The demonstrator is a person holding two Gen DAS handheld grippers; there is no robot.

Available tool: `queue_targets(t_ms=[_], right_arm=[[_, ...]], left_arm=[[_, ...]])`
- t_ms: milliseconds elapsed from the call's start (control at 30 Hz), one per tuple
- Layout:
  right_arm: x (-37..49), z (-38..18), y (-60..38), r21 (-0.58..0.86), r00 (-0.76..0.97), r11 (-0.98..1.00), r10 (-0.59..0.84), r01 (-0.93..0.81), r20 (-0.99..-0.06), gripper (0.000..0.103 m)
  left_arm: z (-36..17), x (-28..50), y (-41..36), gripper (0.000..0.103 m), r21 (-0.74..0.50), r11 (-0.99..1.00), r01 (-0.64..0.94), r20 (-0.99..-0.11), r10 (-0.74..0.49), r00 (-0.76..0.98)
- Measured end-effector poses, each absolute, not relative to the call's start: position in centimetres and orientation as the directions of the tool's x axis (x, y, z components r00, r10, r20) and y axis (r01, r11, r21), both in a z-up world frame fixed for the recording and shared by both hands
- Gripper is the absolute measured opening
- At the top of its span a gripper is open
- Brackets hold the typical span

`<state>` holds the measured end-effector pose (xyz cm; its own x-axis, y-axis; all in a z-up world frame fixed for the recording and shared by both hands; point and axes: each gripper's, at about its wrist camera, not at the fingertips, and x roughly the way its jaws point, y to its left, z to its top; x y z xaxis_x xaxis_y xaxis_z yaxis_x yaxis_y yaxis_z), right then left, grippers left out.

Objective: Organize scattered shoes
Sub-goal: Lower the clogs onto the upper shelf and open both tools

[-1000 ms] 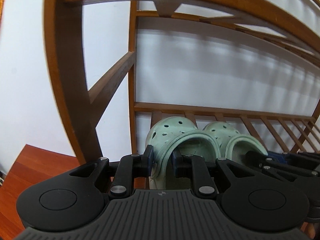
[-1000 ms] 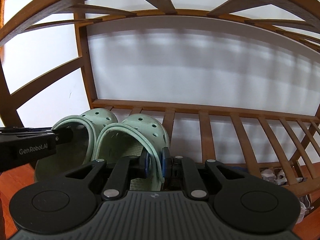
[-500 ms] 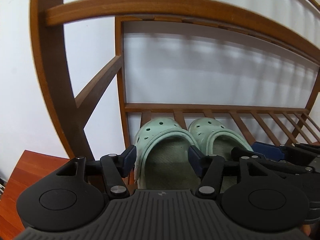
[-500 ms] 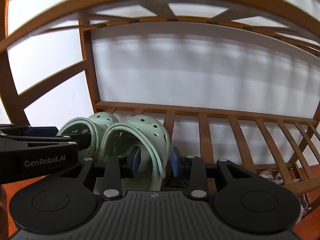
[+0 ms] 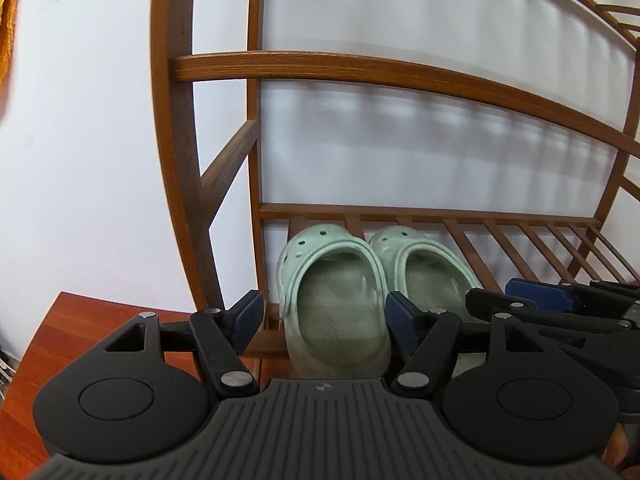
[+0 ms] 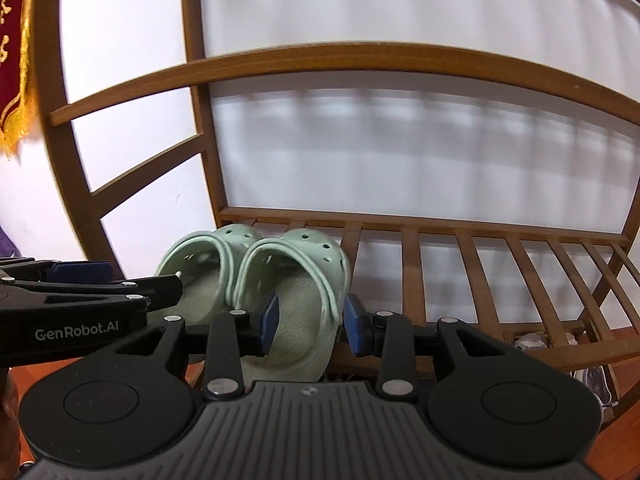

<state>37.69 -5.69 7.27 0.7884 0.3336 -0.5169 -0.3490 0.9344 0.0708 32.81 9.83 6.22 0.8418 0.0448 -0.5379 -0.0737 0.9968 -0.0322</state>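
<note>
Two mint-green clogs stand side by side, toes to the wall, at the left end of a slatted shelf (image 5: 520, 236) of a wooden shoe rack. The left clog (image 5: 336, 300) lies straight ahead of my left gripper (image 5: 326, 318), which is open and just behind its heel. In the right wrist view the right clog (image 6: 298, 292) sits in front of my right gripper (image 6: 310, 322), also open, its blue pads (image 6: 354, 324) apart on either side of the heel. The left clog (image 6: 204, 268) shows there too, beside the left gripper's fingers (image 6: 100, 292).
The rack's upper rail (image 5: 360, 68) arches over the clogs and its left post (image 5: 176, 160) stands close by. The slats to the right (image 6: 500, 272) are bare. A lower tier holds pale sneakers (image 6: 528, 340). Reddish wood floor (image 5: 60, 340) lies at the left.
Both grippers were shut on the clogs' heels a second ago; they let go, opened wide and drew back from the rack, leaving the clogs on the shelf.
</note>
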Motion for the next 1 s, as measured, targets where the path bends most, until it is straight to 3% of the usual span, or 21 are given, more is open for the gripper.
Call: queue_targets(t_ms=[533,567,733,833,1000], right_arm=[[33.8,5.9,-6.3,0.062,0.750,0.917,0.360,-0.394,-0.554,0.042],[33.8,5.6,-6.2,0.060,0.746,0.916,0.360,-0.397,-0.560,0.041],[34.0,5.1,-5.8,0.056,0.740,0.912,0.364,-0.406,-0.566,0.032],[34.1,5.0,-5.5,0.048,0.742,0.910,0.364,-0.411,-0.563,0.025],[35.0,4.8,-5.1,0.045,0.734,0.905,0.371,-0.422,-0.569,0.023]], left_arm=[[4.3,31.3,10.0,0.067,-0.047,0.999,-0.024,-0.570,-0.007,0.821],[4.2,31.4,10.0,0.065,-0.047,0.999,-0.021,-0.573,-0.010,0.820],[3.8,31.6,9.8,0.029,-0.049,0.999,-0.003,-0.586,-0.027,0.810],[3.5,31.8,9.7,0.019,-0.050,0.999,0.008,-0.593,-0.037,0.804],[3.3,32.4,9.8,0.018,-0.055,0.998,0.015,-0.599,-0.045,0.799]])
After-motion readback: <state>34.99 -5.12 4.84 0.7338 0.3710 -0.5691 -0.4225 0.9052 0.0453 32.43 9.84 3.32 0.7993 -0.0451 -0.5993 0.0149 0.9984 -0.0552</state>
